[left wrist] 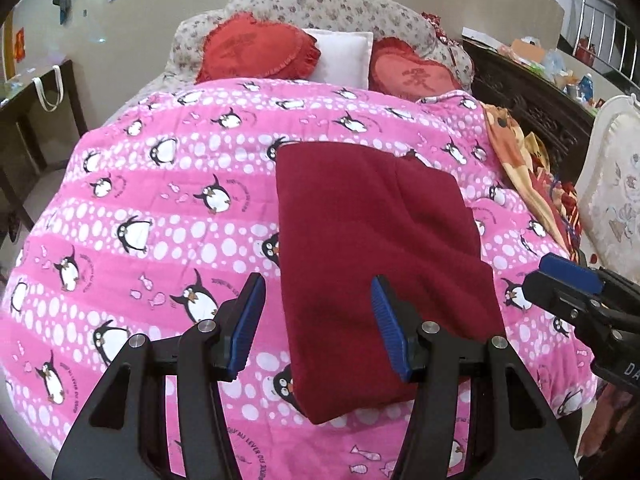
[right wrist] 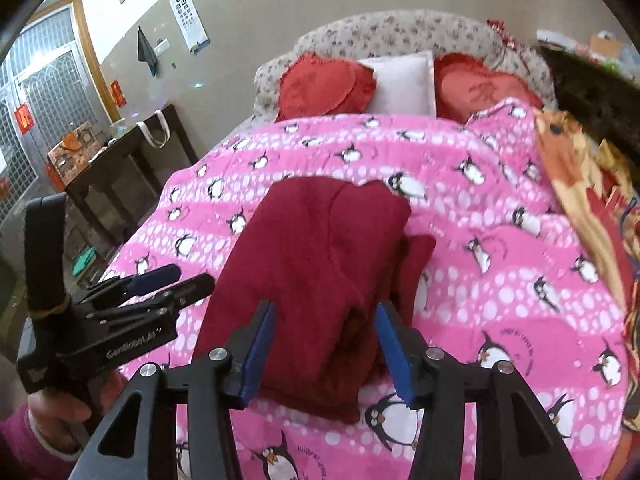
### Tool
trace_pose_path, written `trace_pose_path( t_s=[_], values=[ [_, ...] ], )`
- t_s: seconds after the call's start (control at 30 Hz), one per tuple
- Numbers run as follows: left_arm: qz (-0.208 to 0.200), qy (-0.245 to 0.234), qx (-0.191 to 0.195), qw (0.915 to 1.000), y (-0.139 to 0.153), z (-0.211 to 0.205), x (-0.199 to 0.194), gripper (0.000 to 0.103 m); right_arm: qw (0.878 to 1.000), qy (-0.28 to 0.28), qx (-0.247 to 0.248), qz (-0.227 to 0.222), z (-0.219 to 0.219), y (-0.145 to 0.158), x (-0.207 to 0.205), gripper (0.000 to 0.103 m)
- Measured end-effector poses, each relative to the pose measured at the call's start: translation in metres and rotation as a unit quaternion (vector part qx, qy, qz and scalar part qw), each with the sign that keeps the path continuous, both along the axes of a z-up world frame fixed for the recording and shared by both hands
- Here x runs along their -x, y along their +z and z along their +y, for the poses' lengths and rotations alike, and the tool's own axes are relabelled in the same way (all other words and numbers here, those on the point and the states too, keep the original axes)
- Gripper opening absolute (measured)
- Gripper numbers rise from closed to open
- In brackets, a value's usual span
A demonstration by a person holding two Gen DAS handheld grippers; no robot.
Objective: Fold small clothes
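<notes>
Pink penguin-print quilt (left wrist: 160, 208) covers the bed in front of you, and beyond it two red heart-shaped cushions (left wrist: 256, 54) flank a white pillow (left wrist: 344, 56) against a floral headboard (left wrist: 320, 4). Off to the left a dark side table (right wrist: 120, 168) stands by the wall with a white bag (right wrist: 154, 130) hanging over its edge; a patterned orange and red blanket (left wrist: 516, 148) runs along the right edge of the bed.

Your task piece, the dark red garment (left wrist: 376, 240), lies folded flat on the quilt, a long rectangle running from the near edge toward the middle of the bed. From the right wrist view you can see a smaller layer of the same cloth sticking out along its right side.

Your left gripper (left wrist: 316, 320) hovers over the garment's near left edge. Its jaws stand roughly half apart with nothing clamped between them; the left blue pad is over the quilt, the right pad over the red cloth, and neither visibly presses on fabric.

Your right gripper (right wrist: 326, 344) sits above the near end of the garment, jaws likewise parted to about a middle width. The cloth lies between and below its pads, which do not pinch it. In the left wrist view this gripper appears at the right, beyond the garment's right edge. Your hand (right wrist: 60, 412) in a pink sleeve holds the left tool's handle.
</notes>
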State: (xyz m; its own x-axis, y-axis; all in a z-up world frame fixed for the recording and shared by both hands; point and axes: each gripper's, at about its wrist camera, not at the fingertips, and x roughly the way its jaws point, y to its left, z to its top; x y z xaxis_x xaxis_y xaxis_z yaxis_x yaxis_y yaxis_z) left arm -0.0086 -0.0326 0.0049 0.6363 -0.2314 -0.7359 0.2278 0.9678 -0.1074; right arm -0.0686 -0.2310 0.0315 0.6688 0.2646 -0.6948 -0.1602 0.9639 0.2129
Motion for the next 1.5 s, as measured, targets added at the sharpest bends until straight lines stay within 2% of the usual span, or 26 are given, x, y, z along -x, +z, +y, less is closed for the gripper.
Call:
trace_pose_path(
  t_s=[0.33, 0.57, 1.5],
  values=[
    [-0.007, 0.01, -0.007, 0.9999, 0.006, 0.002, 0.006, 0.055, 1.0, -0.01, -0.002, 0.003, 0.013, -0.004, -0.001, 0.052],
    [-0.008, 0.009, -0.01, 0.9999, 0.005, 0.002, 0.005, 0.055, 1.0, -0.008, -0.003, 0.007, 0.017, -0.008, -0.003, 0.059],
    [-0.006, 0.006, -0.017, 0.9998, 0.0, -0.006, 0.006, 0.055, 0.999, -0.012, -0.008, 0.029, 0.014, -0.019, -0.008, 0.059]
  ],
)
